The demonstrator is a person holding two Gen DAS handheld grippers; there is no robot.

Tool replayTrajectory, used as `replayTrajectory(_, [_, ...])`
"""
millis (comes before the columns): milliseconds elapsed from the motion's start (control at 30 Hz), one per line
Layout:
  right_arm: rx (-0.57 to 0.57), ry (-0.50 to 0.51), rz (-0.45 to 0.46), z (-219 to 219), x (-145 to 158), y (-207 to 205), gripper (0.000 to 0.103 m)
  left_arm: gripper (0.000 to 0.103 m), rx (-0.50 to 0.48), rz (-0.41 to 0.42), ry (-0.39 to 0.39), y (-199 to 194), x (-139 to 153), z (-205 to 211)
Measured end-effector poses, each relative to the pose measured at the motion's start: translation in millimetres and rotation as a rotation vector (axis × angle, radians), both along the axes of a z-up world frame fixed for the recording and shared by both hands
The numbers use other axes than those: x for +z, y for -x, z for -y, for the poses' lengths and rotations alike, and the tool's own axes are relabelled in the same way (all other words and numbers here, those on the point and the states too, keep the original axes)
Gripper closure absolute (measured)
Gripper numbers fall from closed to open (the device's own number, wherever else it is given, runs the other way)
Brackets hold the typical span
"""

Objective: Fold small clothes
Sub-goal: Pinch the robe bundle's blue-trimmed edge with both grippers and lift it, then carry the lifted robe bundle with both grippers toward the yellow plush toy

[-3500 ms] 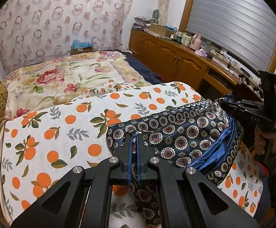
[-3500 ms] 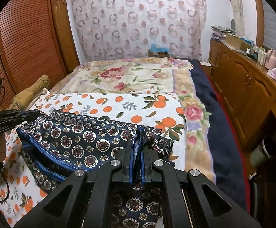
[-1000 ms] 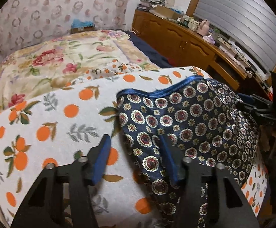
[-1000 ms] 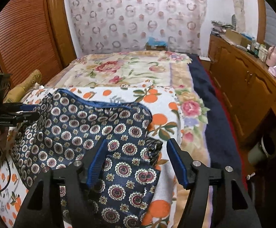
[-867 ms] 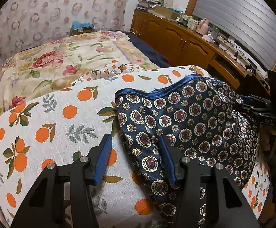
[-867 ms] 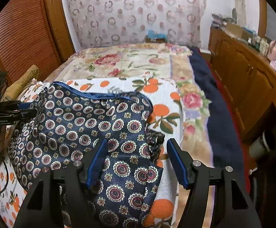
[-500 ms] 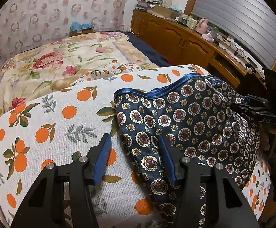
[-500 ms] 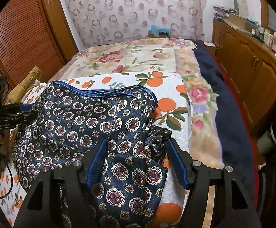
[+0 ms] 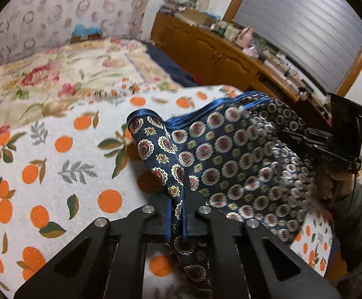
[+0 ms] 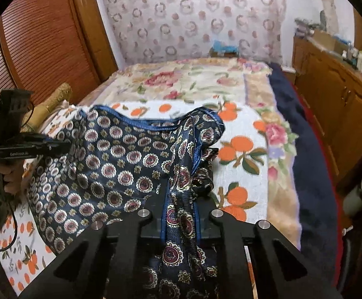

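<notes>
A navy garment with round medallion print and blue trim (image 9: 230, 154) hangs stretched between my two grippers above the orange-print cloth (image 9: 43, 174). My left gripper (image 9: 177, 220) is shut on the garment's near edge; it also shows in the right wrist view (image 10: 56, 147) at the left. My right gripper (image 10: 181, 220) is shut on the garment (image 10: 121, 164) at its other side; it shows in the left wrist view (image 9: 313, 147) at the right. The fabric sags between them and folds over at each grip.
A floral bedspread (image 10: 188, 79) covers the bed behind the orange-print cloth. A wooden cabinet (image 9: 205, 47) with clutter on top runs along the right. A wooden slatted door (image 10: 38, 49) stands at the left. A golden bolster (image 10: 48, 104) lies by it.
Both grippers were open over the flat garment half a second ago. Now both have shut on its near edge and lifted it off the cloth.
</notes>
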State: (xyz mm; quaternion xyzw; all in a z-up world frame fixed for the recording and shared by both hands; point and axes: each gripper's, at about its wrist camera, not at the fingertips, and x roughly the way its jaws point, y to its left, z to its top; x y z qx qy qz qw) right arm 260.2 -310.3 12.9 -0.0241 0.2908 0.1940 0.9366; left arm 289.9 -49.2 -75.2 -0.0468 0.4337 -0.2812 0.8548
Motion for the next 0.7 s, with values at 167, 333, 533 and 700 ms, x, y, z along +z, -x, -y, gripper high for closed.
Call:
replayTrajectory(167, [-0.028, -0.004, 0.101, -10, 17, 21, 0.091, 0.097, 0.023, 0.113, 0.034, 24, 36, -10])
replayTrajectory(333, [0.001, 0.0, 0.184, -31, 37, 39, 0.092, 0.097, 0.074, 0.198, 0.045, 46, 64, -32])
replayTrajectory(533, [0.036, 0.0, 0.229, -64, 53, 49, 0.092, 0.097, 0.16, 0.272, 0.049, 69, 85, -74])
replayTrajectory(700, [0.119, 0.036, 0.282, -95, 68, 48, 0.092, 0.097, 0.247, 0.316, 0.045, 87, 95, -116])
